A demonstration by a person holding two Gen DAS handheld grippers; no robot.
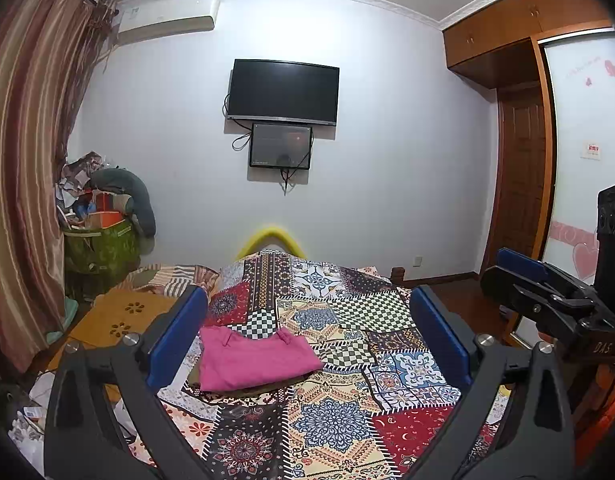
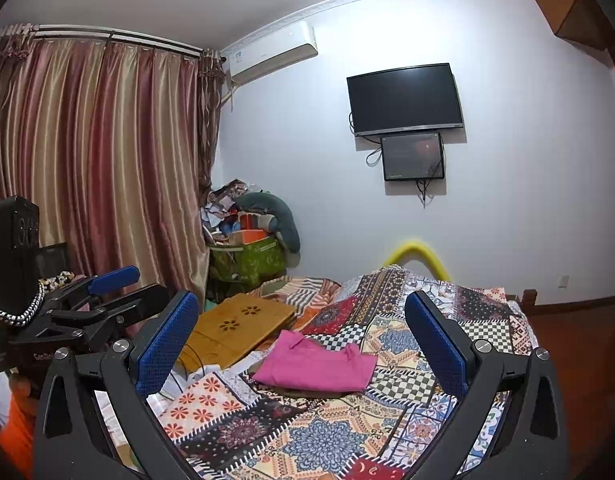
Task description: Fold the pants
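Observation:
Pink pants (image 1: 253,358) lie folded into a compact rectangle on the patchwork bedspread (image 1: 347,420), resting on a darker olive garment whose edge peeks out beneath. The right wrist view shows the same pink pants (image 2: 317,368) with the waistband toward the far side. My left gripper (image 1: 307,328) hovers above and behind them, its blue-padded fingers spread wide with nothing between. My right gripper (image 2: 301,332) is likewise open and empty, held above the bed, apart from the cloth. Each gripper shows in the other's view: the right gripper (image 1: 539,280) and the left gripper (image 2: 107,288).
A wooden lap desk (image 2: 235,326) with flower cutouts lies on the bed's left side. A green basket (image 2: 247,260) heaped with clutter stands by the striped curtain (image 2: 99,152). A yellow foam arch (image 1: 271,236) rises at the bed's far end. Wardrobe and door (image 1: 523,168) stand at right.

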